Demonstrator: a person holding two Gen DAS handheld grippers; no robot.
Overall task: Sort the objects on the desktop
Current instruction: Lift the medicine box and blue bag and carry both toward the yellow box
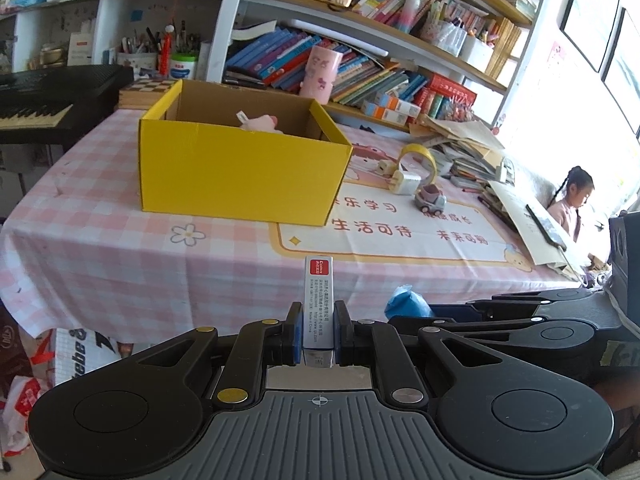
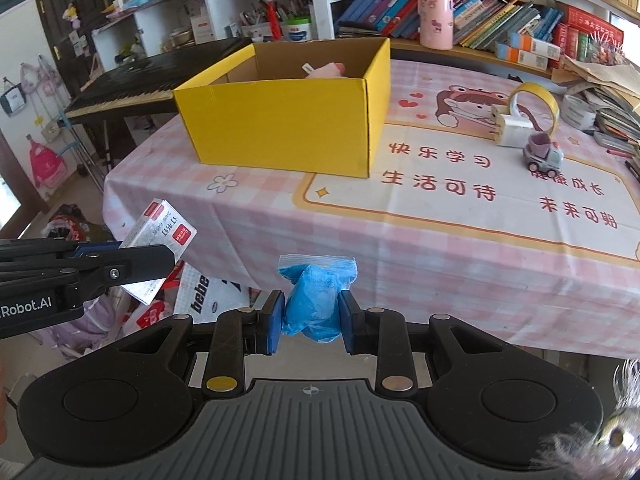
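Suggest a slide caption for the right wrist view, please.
Right gripper holds blue bag before yellow box.

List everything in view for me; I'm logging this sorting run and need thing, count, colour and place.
box: 1, yellow, on the table
pink item: 1, inside the box
tape roll: 1, yellow, right of the box
chargers: 2, white, by the tape roll
toy car: 1, grey, near the chargers
cup: 1, pink, on the shelf
keyboard: 1, black, left
staple box: 1, white, in left gripper jaws
bag: 1, blue, in right gripper jaws
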